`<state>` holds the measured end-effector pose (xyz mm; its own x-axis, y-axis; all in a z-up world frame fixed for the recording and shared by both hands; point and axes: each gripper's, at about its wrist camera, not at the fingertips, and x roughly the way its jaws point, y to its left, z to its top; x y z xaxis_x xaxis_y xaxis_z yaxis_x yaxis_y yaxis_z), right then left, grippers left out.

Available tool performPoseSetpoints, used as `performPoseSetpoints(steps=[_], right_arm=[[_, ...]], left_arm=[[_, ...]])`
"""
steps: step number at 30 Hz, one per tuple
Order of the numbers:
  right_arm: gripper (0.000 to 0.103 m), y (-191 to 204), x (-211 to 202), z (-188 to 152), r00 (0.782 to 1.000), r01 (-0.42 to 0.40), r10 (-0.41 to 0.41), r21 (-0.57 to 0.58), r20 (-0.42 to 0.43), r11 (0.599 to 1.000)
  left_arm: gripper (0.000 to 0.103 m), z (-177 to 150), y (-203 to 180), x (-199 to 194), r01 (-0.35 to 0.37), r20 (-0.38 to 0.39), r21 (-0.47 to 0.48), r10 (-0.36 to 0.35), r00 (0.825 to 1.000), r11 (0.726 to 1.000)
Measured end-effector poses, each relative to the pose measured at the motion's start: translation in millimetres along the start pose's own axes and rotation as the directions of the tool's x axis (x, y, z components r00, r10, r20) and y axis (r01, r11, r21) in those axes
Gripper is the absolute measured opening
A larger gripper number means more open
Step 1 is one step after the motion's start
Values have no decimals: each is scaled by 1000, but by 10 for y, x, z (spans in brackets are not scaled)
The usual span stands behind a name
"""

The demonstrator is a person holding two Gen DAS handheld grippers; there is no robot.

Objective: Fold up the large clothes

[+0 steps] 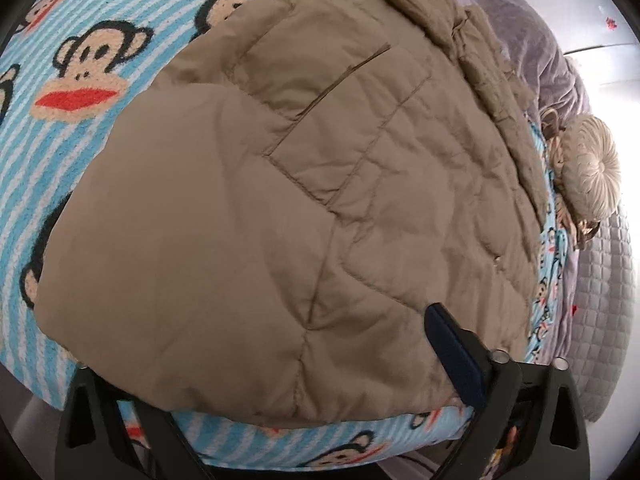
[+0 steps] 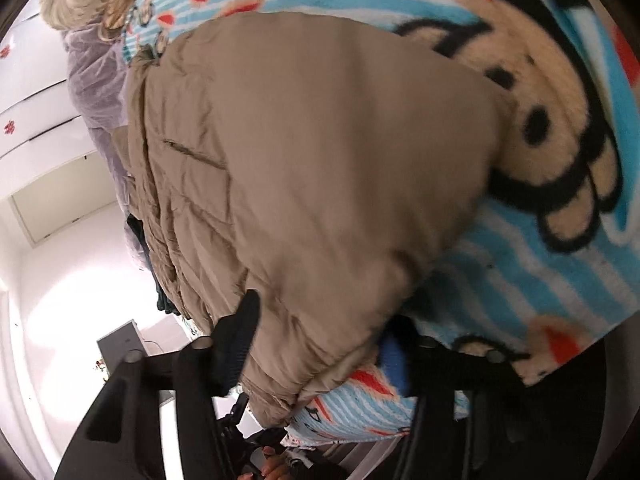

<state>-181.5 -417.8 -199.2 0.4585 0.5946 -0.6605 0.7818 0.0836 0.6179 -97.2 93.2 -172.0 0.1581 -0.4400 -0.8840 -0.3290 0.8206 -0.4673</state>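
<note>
Monkey-print blanket (image 1: pixel 80 92), one tan jacket (image 1: pixel 248 208)

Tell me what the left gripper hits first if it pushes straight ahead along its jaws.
Most likely the tan quilted puffer jacket lying on the blue striped monkey-print blanket; its near hem already sits between the jaws.

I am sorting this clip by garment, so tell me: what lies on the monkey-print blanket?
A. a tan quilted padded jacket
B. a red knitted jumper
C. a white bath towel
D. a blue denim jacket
A: a tan quilted jacket with stitched panels and a slit pocket covers the striped monkey blanket.
</note>
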Motion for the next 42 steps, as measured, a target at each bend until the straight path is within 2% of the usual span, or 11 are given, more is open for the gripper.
performPoseSetpoints(steps=[1,3,4,5,9,13,21,25,31,39,42], right_arm=[[41,-12,0,11,1000,-5,5,5,-5,1000],[27,0,2,36,1000,2,-2,-1,-15,1000],[20,22,0,49,1000,9,-9,-13,-17,1000],[17,39,-2,50,1000,16,-17,-24,-18,1000],[8,149,27,83,998,57,-59,-69,-27,996],[7,302,11,106,997,54,-60,-122,-42,991],[6,808,-160,152,997,-7,-10,-243,-70,970],[6,1320,-330,253,998,-27,2,-373,-67,928],[6,2257,-397,448,999,-9,-18,-573,-42,820],[6,3327,-48,775,999,30,-37,-689,4,724],[6,3641,136,922,998,56,-56,-691,22,721]], left_arm=[[78,-5,-8,-9,4,-4,0,-4,1000,1000],[72,-16,10,-50,8,-3,-1,-8,1000,1000],[61,-24,30,-83,10,5,-4,-10,1000,1000],[57,-24,55,-101,10,3,-5,-10,1000,1000],[13,12,175,-216,58,3,-20,-58,998,998],[11,100,74,-459,135,48,-1,-135,990,991],[11,347,-413,-910,185,153,50,-191,970,981],[11,582,-806,-1165,191,232,94,-209,950,977],[11,1095,-1328,-1390,180,303,181,-228,925,967],[11,2055,-1692,-1178,133,249,182,-176,952,974],[11,2469,-1785,-1002,89,203,185,-127,971,979]])
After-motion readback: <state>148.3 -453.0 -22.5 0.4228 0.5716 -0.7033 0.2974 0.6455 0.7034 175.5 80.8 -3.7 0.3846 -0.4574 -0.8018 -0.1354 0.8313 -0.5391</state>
